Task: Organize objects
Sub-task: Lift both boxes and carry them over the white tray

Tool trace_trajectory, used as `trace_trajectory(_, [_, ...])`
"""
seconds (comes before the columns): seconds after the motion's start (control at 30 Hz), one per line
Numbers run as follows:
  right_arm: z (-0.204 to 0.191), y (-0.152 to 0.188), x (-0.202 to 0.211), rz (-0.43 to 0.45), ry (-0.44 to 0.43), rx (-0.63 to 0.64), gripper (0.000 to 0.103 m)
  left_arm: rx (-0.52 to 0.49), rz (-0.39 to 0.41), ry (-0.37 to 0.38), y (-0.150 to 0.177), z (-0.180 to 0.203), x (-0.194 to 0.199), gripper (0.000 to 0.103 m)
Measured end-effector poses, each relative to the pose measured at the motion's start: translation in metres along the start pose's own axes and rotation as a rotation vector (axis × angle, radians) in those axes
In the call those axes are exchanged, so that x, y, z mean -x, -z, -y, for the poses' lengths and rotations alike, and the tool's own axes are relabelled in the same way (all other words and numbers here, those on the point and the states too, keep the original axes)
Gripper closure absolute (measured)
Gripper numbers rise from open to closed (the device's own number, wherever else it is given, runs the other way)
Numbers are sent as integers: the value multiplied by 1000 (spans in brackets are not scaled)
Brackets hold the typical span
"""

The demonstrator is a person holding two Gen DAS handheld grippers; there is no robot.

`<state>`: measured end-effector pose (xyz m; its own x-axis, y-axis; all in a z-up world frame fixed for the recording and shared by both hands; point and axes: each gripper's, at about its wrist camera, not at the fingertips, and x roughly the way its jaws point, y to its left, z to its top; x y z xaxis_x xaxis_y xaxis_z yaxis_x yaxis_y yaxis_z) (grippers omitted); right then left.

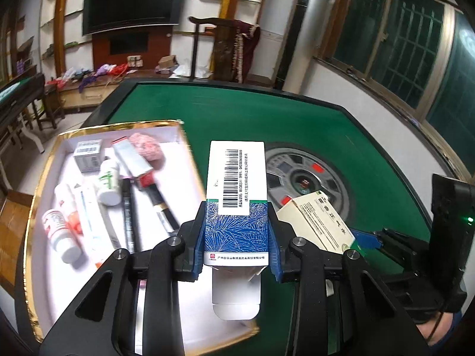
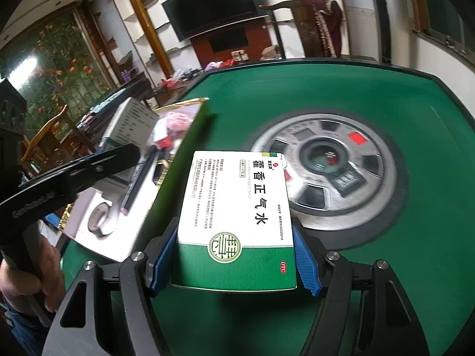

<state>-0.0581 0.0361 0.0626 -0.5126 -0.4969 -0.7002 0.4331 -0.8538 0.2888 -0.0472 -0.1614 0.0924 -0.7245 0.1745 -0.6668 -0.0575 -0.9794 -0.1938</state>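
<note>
At table's ten o'clock, the gold-rimmed white tray (image 1: 41, 184) collects bottles and pens. Right gripper (image 2: 236, 255) clamps the green-and-white flat medicine carton (image 2: 237, 216) above green felt; left gripper (image 1: 236, 234) pinches the narrow blue-and-white barcoded box (image 1: 236, 192) beside the tray, likely both bound inside.

The green-and-white medicine box (image 2: 237, 222) reads "藿香正气水" and, in a red oval, "OTC". The blue-and-white carton (image 1: 236, 204) carries a barcode; its digits blur.
</note>
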Motion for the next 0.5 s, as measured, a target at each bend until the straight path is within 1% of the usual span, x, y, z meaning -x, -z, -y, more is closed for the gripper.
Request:
trace_trajectory(0.2, [-35, -13, -7, 10, -35, 60, 33, 64, 11, -32, -7, -31, 5, 69])
trace_trajectory(0.5, [-79, -26, -18, 14, -69, 122, 33, 184, 20, -81, -13, -89, 13, 69])
